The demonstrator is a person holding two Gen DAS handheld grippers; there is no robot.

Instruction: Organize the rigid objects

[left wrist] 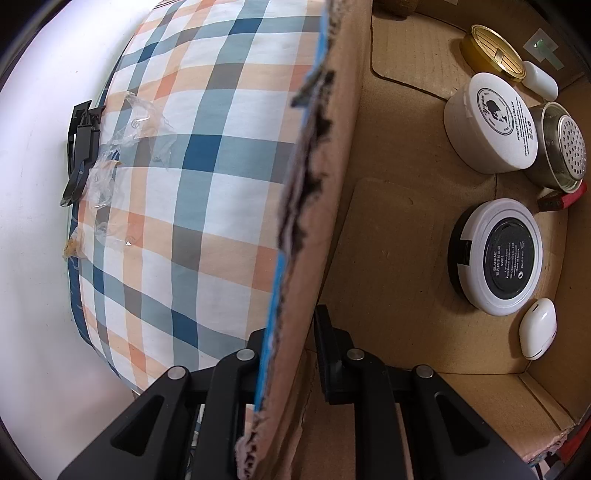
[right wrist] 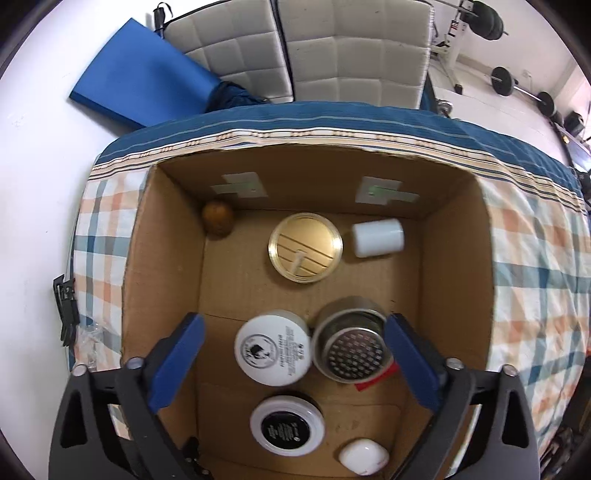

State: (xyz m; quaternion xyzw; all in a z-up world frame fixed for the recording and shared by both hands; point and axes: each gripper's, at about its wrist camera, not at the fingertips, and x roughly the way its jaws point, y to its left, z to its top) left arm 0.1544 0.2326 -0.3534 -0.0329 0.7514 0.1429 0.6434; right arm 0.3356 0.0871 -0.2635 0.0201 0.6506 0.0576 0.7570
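Cardboard box (left wrist: 325, 206) wall sits pinched in the nearly closed left gripper (left wrist: 291, 369). Right gripper (right wrist: 295, 354) hangs wide open over the box, empty, white cream jar (right wrist: 273, 350) and perforated metal strainer (right wrist: 351, 343) lying between its fingers.

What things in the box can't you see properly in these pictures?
- Red thing: right wrist view, mostly hidden under the metal strainer cup; cannot tell what it is.
- Brown round thing: left wrist view, cut off by the top edge.
- White jar: right wrist view, label blurred, unreadable.
- Left tongs: shut on the box wall, which hides one fingertip's pad.
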